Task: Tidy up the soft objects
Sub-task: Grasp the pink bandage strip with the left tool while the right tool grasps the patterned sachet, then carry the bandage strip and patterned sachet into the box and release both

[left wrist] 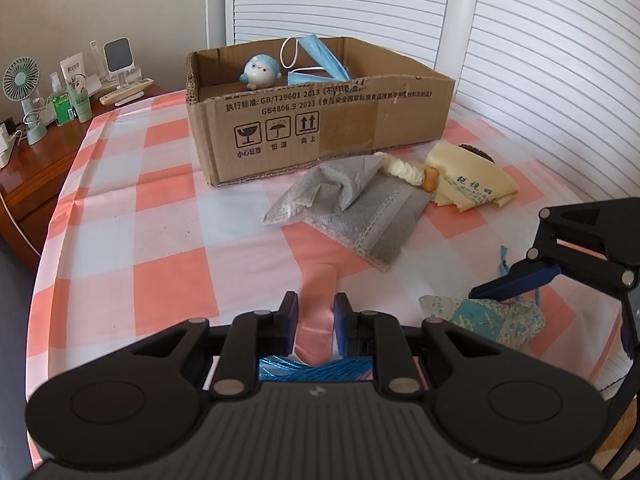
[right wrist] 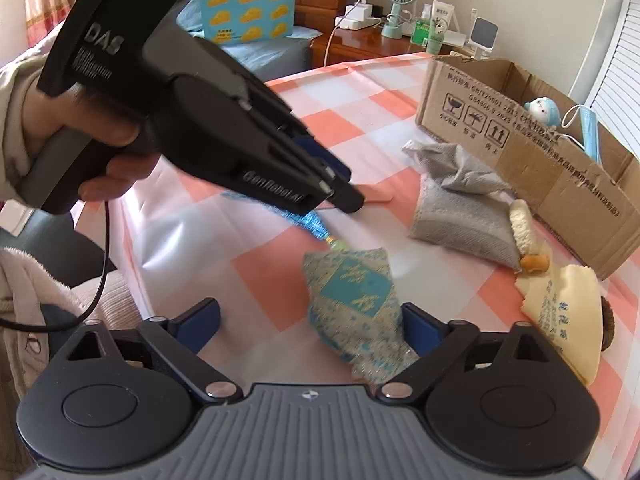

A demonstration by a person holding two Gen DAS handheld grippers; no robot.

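My left gripper (left wrist: 316, 322) is shut on a pink soft strip (left wrist: 317, 300) on the checked cloth; a blue tassel (left wrist: 316, 372) lies under it. In the right wrist view the left gripper (right wrist: 352, 200) rests low on the table. My right gripper (right wrist: 310, 322) is open around a blue patterned sachet (right wrist: 356, 300), which touches its right finger. The sachet also shows in the left wrist view (left wrist: 488, 318) under the right gripper's fingers (left wrist: 508, 280). A cardboard box (left wrist: 320, 132) holds a plush doll (left wrist: 259, 71) and face masks (left wrist: 320, 60).
Two grey pouches (left wrist: 348, 204), a cream fuzzy toy (left wrist: 406, 172) and a yellow cloth (left wrist: 468, 184) lie in front of the box. A wooden side table (left wrist: 36, 160) at the left carries a fan (left wrist: 22, 92) and bottles. White shutters stand behind.
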